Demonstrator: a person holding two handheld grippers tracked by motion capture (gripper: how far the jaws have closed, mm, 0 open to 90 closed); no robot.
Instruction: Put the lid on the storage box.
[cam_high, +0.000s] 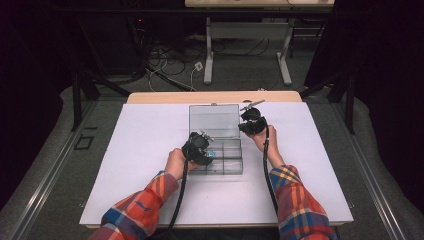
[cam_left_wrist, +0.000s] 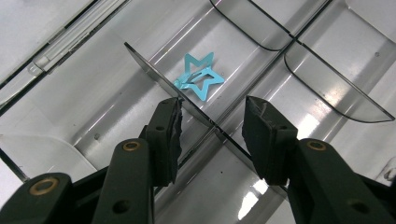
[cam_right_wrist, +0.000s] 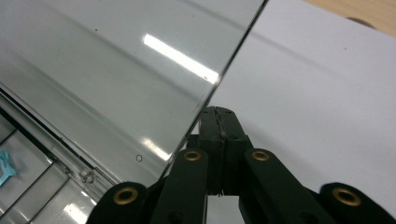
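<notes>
One blue star clip (cam_left_wrist: 200, 77) lies in the box (cam_high: 220, 170) (lid (cam_high: 214, 120) up), left tool (cam_left_wrist: 212, 126) gaping just near it, right tool (cam_right_wrist: 219, 122) clamped shut at the lid's right edge.

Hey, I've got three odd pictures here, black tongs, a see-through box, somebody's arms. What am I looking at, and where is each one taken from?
A person in plaid sleeves sits at a white table and holds a hand-held gripper in each hand. One picture comes from a camera above the table; the other two come from small cameras riding on the grippers, looking along their black fingers.

On the table lies a clear plastic box with compartments, its lid swung open. A small blue star clip lies in one compartment.

The left gripper hangs open over the box, its fingers either side of a divider, holding nothing. The right gripper is shut, right at the lid's edge; whether it pinches the lid, I cannot tell.
</notes>
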